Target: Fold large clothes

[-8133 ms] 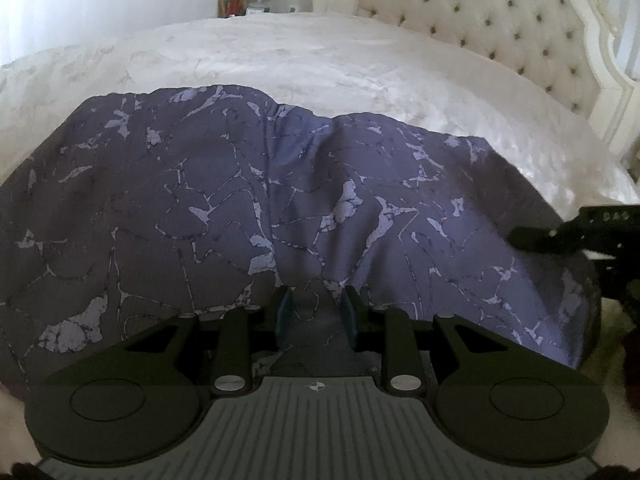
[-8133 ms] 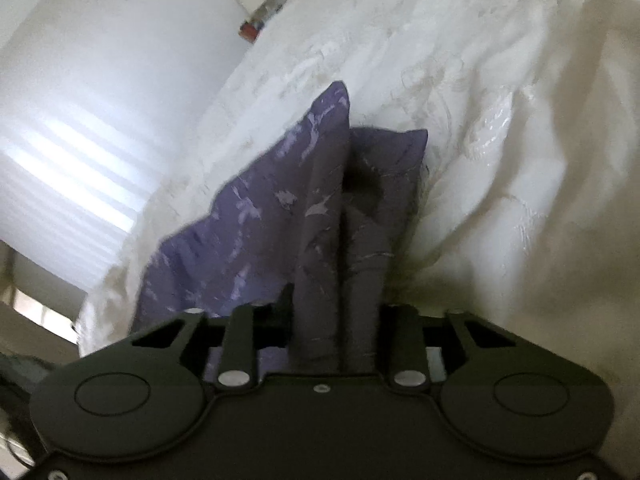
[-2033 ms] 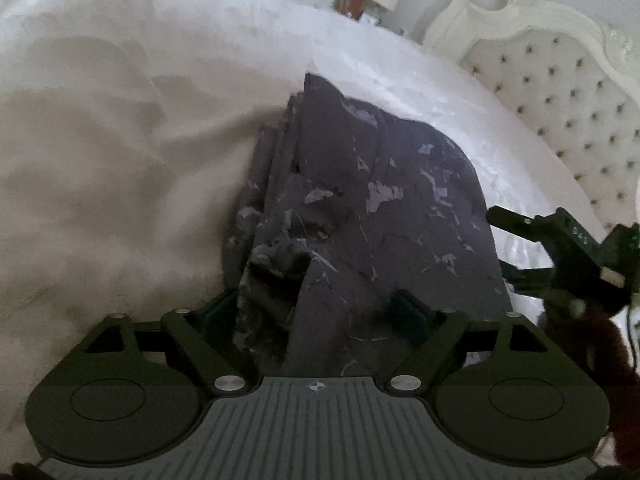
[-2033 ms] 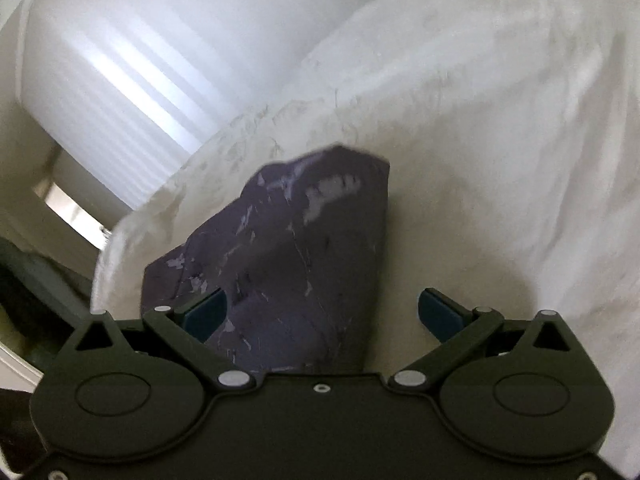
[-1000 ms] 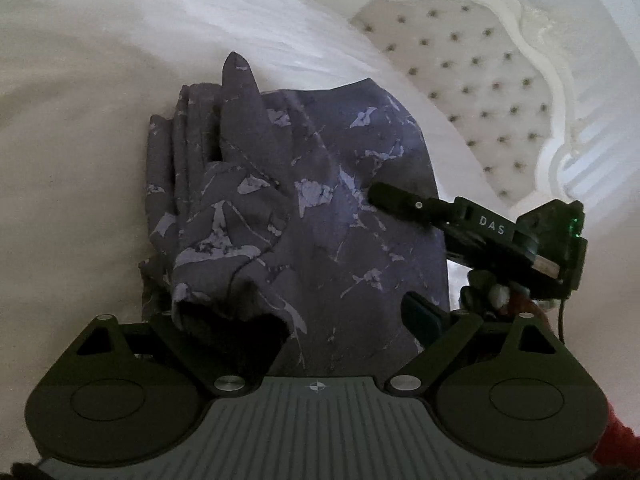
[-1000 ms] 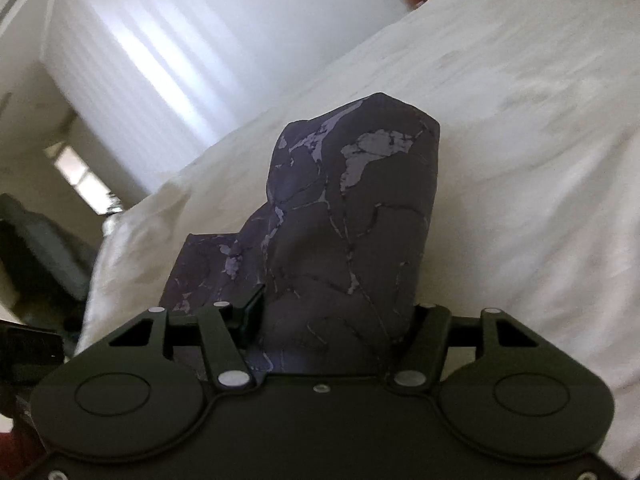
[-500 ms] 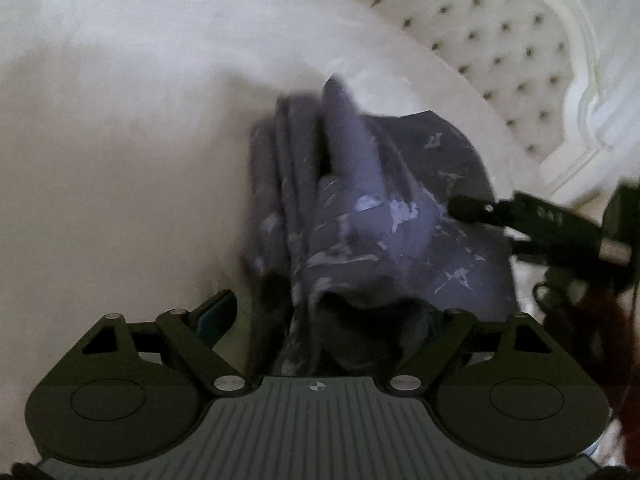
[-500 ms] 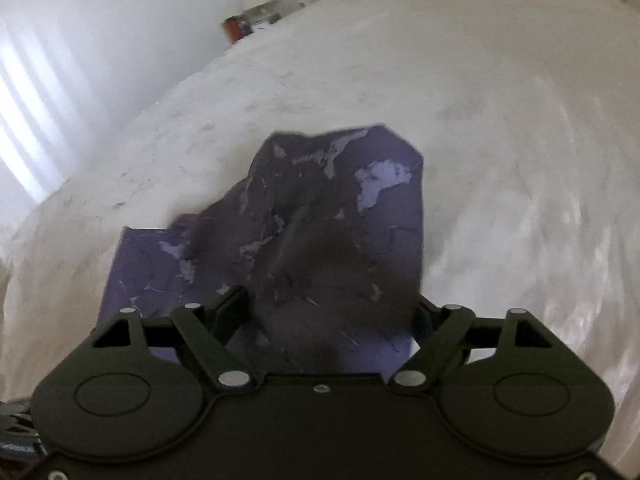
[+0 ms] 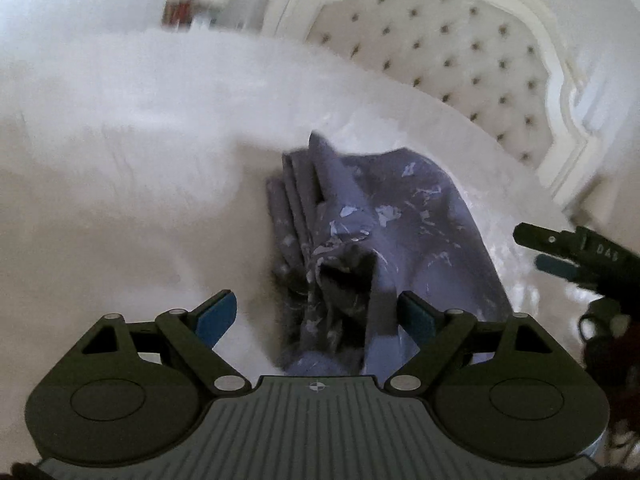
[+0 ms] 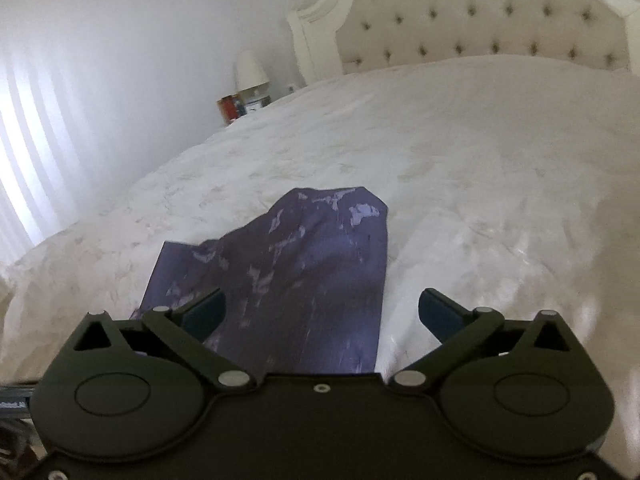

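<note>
A purple garment with a pale crackle print (image 9: 384, 220) lies folded in a stack on the white bed (image 9: 120, 200). Its layered edges show at its left side. My left gripper (image 9: 316, 316) is open, its jaws on either side of the stack's near bunched end, holding nothing. In the right wrist view the garment (image 10: 304, 272) lies flat ahead. My right gripper (image 10: 322, 312) is open wide above its near edge. The right gripper also shows at the right of the left wrist view (image 9: 576, 252).
A tufted cream headboard (image 10: 500, 20) stands at the far end of the bed. A nightstand with a lamp (image 10: 250, 70) and small items is at the far left. A bright curtained window (image 10: 24, 160) is on the left.
Both grippers have opened and let go of the garment, which now rests on the bed. The right gripper has drawn back to the right of the stack.
</note>
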A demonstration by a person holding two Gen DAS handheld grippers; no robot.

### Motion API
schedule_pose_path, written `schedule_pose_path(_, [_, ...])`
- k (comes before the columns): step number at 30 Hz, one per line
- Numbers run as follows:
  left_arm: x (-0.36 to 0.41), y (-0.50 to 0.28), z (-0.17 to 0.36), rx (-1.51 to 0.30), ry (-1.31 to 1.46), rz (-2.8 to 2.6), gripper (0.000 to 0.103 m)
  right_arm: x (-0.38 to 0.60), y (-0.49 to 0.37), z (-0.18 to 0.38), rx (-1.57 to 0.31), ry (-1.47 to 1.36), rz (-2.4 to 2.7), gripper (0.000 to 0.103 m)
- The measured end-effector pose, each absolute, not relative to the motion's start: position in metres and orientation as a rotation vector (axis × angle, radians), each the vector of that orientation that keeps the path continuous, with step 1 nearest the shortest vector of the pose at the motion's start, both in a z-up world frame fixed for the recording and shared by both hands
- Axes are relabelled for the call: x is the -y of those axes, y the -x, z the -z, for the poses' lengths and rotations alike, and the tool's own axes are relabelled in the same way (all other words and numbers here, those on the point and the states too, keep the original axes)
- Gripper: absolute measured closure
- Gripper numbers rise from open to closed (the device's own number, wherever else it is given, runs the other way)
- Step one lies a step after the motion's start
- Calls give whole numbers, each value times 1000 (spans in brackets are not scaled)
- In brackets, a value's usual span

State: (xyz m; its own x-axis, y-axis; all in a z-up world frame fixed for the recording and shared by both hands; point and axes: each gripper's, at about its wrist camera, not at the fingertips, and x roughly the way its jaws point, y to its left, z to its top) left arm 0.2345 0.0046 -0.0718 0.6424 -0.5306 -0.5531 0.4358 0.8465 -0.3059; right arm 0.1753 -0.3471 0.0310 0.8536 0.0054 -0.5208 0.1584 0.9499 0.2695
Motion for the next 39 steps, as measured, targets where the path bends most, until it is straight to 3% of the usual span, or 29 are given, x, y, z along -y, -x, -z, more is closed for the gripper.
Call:
schedule_pose_path(5, [-5, -192, 50, -580, -8, 490, 6, 329, -141, -36, -525, -372, 115, 0])
schedule_pose_path(6, [-9, -184, 48, -570, -21, 481, 0, 324, -134, -37, -527, -380, 119, 0])
schedule_pose_path(39, [14, -72, 9, -587, -152, 305, 1, 234, 6, -67, -554, -238, 261, 1])
